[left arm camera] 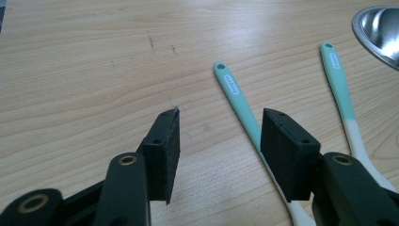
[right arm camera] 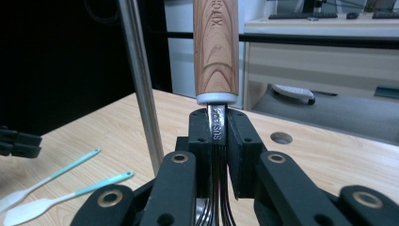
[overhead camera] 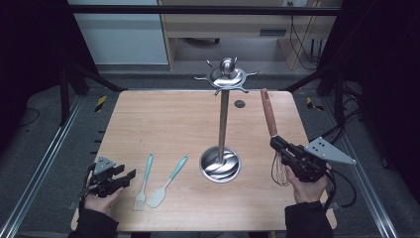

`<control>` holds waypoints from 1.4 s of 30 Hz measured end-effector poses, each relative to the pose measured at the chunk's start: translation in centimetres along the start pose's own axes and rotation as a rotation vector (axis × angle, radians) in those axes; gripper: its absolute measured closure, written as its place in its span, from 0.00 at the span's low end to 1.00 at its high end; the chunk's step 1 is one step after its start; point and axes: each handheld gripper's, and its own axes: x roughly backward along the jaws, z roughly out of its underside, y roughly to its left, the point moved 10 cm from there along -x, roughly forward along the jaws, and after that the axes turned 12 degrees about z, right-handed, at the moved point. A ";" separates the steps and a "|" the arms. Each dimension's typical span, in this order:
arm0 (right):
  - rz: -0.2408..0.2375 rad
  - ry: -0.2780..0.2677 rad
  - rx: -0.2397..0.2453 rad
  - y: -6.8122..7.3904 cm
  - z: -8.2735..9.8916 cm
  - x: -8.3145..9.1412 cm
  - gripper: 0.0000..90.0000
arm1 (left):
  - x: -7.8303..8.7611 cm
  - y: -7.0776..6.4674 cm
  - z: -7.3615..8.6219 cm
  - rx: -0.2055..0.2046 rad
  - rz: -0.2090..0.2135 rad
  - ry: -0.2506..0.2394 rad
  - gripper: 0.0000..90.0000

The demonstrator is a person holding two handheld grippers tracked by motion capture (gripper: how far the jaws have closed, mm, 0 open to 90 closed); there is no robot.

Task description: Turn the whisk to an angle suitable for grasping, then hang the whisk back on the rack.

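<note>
While the wooden table (overhead camera: 163, 119) carries a steel utensil stand (overhead camera: 221, 124) near its middle, the right gripper (overhead camera: 280, 145) is above the right edge. Its jaws are clamped on the metal neck of a whisk (overhead camera: 273, 130), just under the wooden handle, which points to the far edge. Near the front left corner the left gripper (overhead camera: 124, 176) rests with its jaws apart, holding nothing. Just beside it lie a teal brush (overhead camera: 144, 182) and a teal spatula (overhead camera: 168, 181).
</note>
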 end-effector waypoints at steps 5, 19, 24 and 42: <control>-0.016 -0.033 0.004 0.5 -0.8 0.4 0.90 | 0.0 0.0 0.0 -0.001 0.001 -0.001 0.53; -0.048 -0.116 0.011 1.6 -3.2 1.8 0.90 | 0.0 0.0 0.0 0.002 -0.002 -0.002 0.53; -0.065 -0.131 0.015 2.3 -3.8 2.3 0.90 | 0.0 0.0 0.0 -0.001 -0.009 0.004 0.52; -0.129 -0.159 0.039 5.3 -5.1 2.2 0.90 | 0.1 0.1 0.0 0.001 -0.009 0.001 0.52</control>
